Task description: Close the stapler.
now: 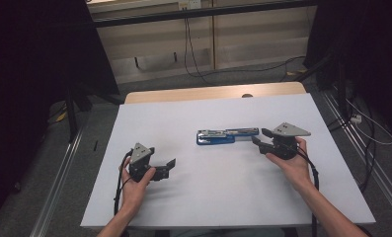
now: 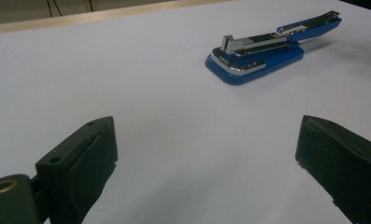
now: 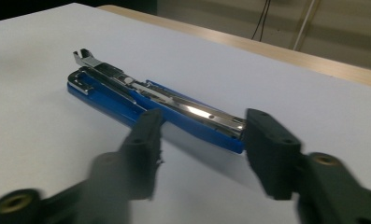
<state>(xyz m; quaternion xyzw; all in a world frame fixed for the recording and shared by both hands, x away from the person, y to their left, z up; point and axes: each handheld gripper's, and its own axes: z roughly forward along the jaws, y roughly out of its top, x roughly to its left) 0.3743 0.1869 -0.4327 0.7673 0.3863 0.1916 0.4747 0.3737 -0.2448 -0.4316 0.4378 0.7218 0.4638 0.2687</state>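
Resting near the table's (image 1: 134,207) front edge: left gripper (image 1: 170,167), jaws wide apart, nothing between them, well apart from the stapler. Mid-table: right gripper (image 3: 199,140), jaws part-closed, straddling the nearer end of the blue stapler (image 3: 141,100), pads not yet pressing it. Stapler lies opened out flat on the white surface

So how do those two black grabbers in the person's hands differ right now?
The left gripper has wide jaws over bare table, away from the blue stapler. The right gripper has narrower jaws, one either side of the stapler's end, not clearly pressing. Both are hand-held and black.
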